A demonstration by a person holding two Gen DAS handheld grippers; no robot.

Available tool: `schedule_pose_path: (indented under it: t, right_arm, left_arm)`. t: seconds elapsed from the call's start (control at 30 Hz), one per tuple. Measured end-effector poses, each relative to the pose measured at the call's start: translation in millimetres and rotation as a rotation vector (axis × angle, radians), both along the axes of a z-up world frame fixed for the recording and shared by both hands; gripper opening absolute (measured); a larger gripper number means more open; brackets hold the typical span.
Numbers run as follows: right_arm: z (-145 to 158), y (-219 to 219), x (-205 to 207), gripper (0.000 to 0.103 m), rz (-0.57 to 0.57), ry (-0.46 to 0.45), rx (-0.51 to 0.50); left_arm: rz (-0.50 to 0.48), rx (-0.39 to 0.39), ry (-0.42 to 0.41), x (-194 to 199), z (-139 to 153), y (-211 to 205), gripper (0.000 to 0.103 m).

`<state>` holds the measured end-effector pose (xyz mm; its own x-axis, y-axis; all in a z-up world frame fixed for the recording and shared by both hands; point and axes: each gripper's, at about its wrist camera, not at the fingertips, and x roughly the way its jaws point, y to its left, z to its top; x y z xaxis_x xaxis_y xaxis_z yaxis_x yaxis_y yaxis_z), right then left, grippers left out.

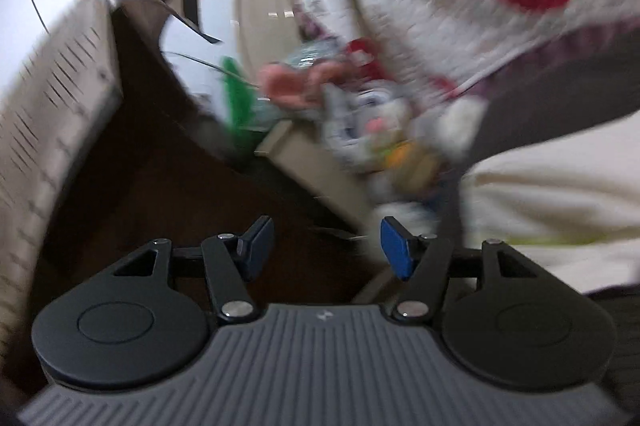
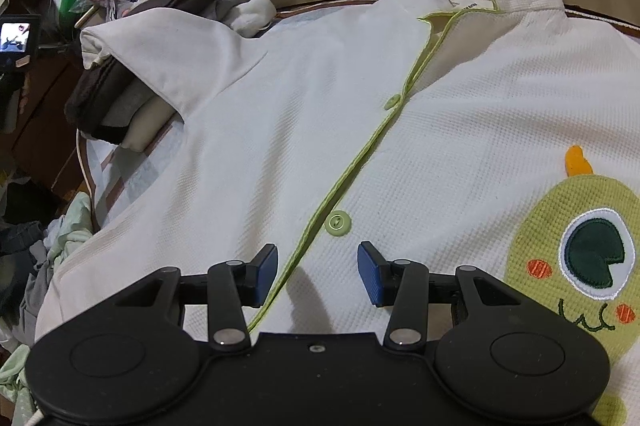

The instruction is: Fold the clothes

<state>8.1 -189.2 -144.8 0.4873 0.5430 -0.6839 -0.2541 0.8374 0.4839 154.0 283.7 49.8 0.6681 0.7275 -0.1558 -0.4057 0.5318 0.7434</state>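
Right under the right gripper (image 2: 317,274) sits the white shirt (image 2: 280,129), spread flat face-up on the bed, green placket running between the half-open, empty jaws, probably so the front is smooth before folding. Ahead and to its left, one short sleeve (image 2: 160,53) drapes over a dark clothes pile (image 2: 108,105), so that likely gets folded in first. The left gripper (image 1: 327,248) is off the shirt, jaws apart, holding nothing, aimed past the bed edge at blurry stuffed toys (image 1: 360,113).
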Motion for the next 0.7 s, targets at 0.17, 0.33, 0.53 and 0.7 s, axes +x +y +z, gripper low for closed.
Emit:
schedule_pose_path:
  t: [0.17, 0.33, 0.53, 0.7]
  right_arm:
    - [8.2, -8.7, 0.9, 0.050, -0.023, -0.024, 0.026]
    - [24.0, -30.7, 3.8, 0.050, -0.082, -0.069, 0.003]
    - [38.4, -69.3, 11.1, 0.050, -0.179, -0.090, -0.107]
    - [58.9, -119.3, 16.3, 0.050, -0.231, -0.106, -0.224]
  left_arm:
    - [-0.200, -0.120, -0.016, -28.9, 3.8, -53.3, 0.060]
    - [-0.480, -0.267, 0.071, -34.2, -7.3, -130.9, 0.065]
    - [-0.800, -0.490, 0.266, -28.6, -46.4, -230.3, 0.065]
    - [-0.953, -0.650, 0.426, -21.7, -82.2, -309.7, 0.065]
